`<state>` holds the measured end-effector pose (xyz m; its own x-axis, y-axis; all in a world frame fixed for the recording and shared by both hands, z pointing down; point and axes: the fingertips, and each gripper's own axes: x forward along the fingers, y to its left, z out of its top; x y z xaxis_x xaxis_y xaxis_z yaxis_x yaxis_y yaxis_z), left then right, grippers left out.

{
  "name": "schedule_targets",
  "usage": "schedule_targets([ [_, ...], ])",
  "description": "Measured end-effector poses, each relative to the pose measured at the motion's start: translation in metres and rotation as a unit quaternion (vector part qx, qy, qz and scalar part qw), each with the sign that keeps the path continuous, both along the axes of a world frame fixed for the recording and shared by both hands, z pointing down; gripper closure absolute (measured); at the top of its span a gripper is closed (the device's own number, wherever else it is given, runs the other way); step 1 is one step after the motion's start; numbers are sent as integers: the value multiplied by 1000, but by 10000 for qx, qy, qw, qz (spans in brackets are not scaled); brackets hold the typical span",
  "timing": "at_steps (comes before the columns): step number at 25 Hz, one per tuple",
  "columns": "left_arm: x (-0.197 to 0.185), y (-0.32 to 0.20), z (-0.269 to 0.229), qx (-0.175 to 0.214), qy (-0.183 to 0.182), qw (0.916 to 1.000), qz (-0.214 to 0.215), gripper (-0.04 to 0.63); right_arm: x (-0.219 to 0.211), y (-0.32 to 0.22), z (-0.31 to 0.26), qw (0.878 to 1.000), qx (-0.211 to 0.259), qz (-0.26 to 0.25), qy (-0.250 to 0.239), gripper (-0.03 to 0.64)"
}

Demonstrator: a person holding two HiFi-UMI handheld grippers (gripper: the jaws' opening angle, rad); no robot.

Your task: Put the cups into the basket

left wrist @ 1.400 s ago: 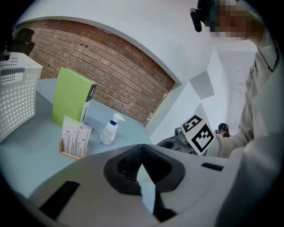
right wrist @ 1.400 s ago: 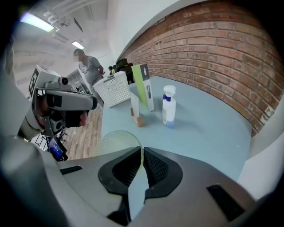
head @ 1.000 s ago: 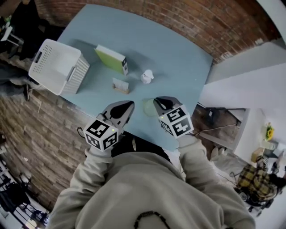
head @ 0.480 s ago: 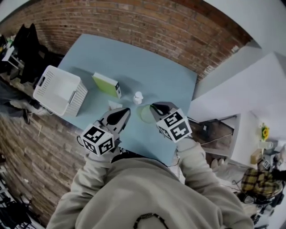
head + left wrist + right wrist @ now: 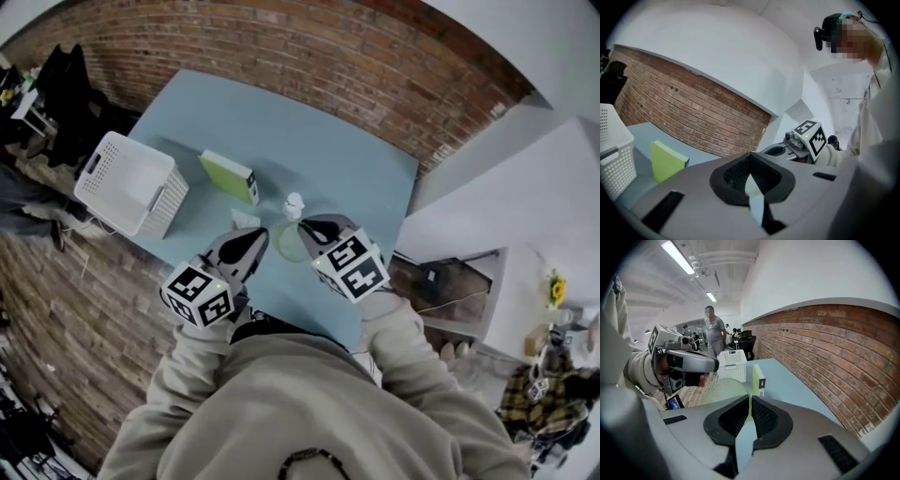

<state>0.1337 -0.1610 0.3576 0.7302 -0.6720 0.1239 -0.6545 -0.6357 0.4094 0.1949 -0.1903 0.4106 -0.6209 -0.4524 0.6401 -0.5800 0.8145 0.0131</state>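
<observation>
- Pale green cup (image 5: 284,242), thin-walled, is pinched by its rim in the right tool (image 5: 312,228). The jaws are all but together on it, and it hangs over the near part of the table (image 5: 347,159).
- The left tool (image 5: 246,246) has its jaws together with nothing in them, and it rides just left of the cup.
- The white basket (image 5: 129,181) sits at the table's far-left corner, well apart from the cup. No cup shows inside it.
- So the pickup looks done, and the carry across and the drop are still to come.
- A small white thing (image 5: 294,204) stands just beyond the cup, and I can't tell whether it's another cup.
- Against a second ago, both tools ride higher. The cup, which was low by the table edge, has come up with the right one.
- The green box (image 5: 228,174) and the basket lie as they did.
</observation>
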Motion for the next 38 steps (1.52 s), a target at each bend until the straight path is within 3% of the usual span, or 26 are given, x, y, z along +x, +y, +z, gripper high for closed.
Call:
schedule_targets([
  [7, -89, 34, 3, 3, -138, 9937, -1116, 600, -108, 22, -2, 9922, 16, -1241, -143, 586],
  [11, -157, 67, 0, 68, -206, 9807, -1942, 600, -179, 41, -4, 9796, 161, -1993, -196, 586],
  [18, -272, 135, 1, 48, -196, 9528, -3028, 600, -272, 78, -2, 9635, 27, -2669, -185, 586],
  [23, -314, 161, 9, 25, -141, 9467, -3219, 600, -311, 102, 10, 9577, -66, -2876, 33, 586],
  [28, -362, 179, 18, -24, 69, 9435, -3312, 600, -341, 104, 9, 9605, 27, -2777, 185, 586],
  [38, -407, 173, 13, 177, 96, 9448, -3270, 598, -370, 98, 12, 9629, 72, -2664, 416, 586],
])
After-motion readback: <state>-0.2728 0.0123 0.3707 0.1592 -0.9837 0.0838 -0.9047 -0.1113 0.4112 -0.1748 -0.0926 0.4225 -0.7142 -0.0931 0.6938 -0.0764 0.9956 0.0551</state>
